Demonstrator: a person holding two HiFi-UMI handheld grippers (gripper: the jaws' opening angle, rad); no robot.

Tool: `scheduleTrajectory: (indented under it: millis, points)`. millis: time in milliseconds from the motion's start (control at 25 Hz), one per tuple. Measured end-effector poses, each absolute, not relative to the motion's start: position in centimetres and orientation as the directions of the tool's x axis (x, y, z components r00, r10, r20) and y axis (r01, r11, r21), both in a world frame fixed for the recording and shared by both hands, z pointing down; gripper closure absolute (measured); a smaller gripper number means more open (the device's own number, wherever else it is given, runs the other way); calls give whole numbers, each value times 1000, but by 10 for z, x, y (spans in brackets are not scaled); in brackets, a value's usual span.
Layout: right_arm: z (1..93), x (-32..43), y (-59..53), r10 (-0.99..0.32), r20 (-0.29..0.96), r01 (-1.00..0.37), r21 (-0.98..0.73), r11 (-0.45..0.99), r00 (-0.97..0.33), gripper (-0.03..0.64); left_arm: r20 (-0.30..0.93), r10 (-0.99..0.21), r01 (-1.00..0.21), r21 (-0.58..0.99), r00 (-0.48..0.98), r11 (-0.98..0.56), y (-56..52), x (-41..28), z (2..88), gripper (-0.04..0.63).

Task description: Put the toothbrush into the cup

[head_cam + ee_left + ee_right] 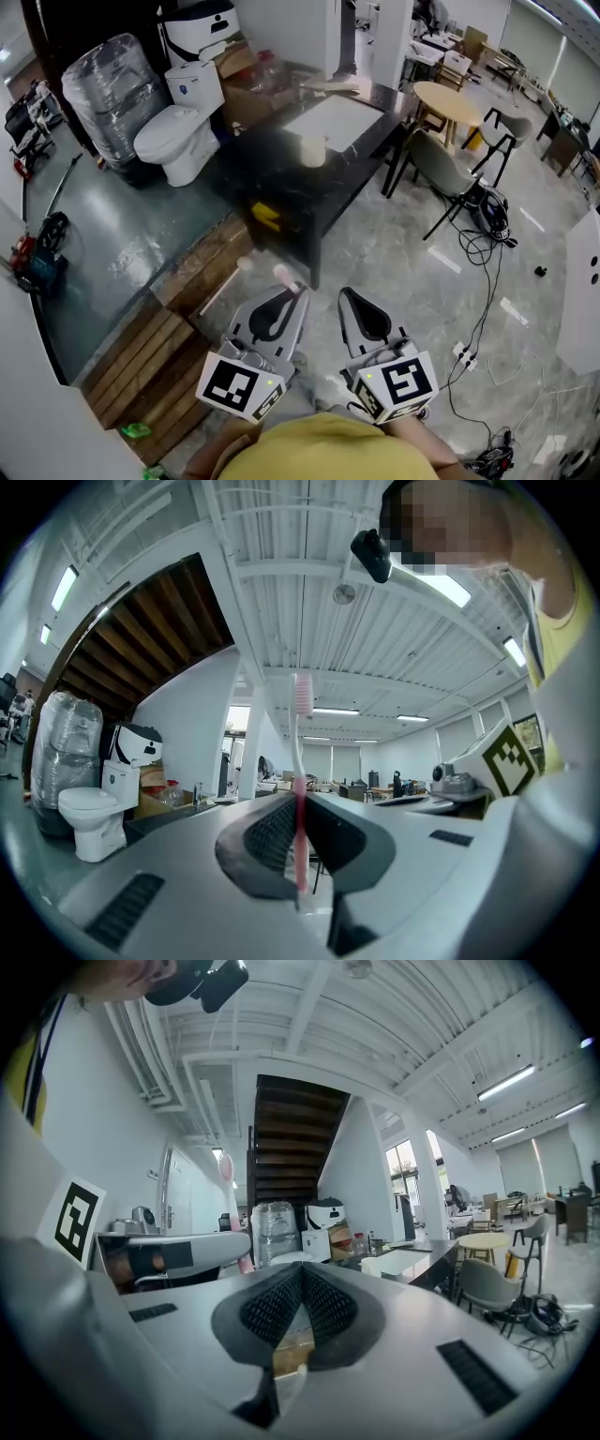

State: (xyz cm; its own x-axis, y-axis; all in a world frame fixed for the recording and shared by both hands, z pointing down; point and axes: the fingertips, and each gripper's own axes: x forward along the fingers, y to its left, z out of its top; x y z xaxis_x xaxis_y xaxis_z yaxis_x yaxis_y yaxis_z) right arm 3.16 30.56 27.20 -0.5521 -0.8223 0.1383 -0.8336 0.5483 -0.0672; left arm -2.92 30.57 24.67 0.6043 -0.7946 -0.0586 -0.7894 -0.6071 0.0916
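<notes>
- The left hand-held gripper is clenched on the pink toothbrush, which stands upright between its jaws.
- The right hand-held gripper is closed with nothing in it.
- The white cup stands on the dark desk, well apart from both.

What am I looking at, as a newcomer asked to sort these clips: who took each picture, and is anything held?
No robot here: a person holds a two-jaw gripper in each hand. The head view looks down from the person's head; the other two cameras ride on the grippers, looking along their jaws. The left gripper is shut on a pink-and-white toothbrush, its bristle end sticking out past the jaws. The right gripper is shut and empty. Ahead, a white cup stands on a dark table.
</notes>
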Motion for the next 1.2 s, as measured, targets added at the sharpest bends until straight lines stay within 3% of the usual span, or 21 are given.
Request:
scheduleTrajectory:
  millis: [480, 1200]
  points:
    - [267, 11, 197, -872, 122, -881, -55, 470, -473, 601, -70, -736, -730, 88, 674, -677, 196, -51, 244, 560]
    - [277, 2, 137, -883, 142, -894, -52, 445, -447, 601, -64, -726, -717, 121, 684, -686, 132, -67, 259, 560]
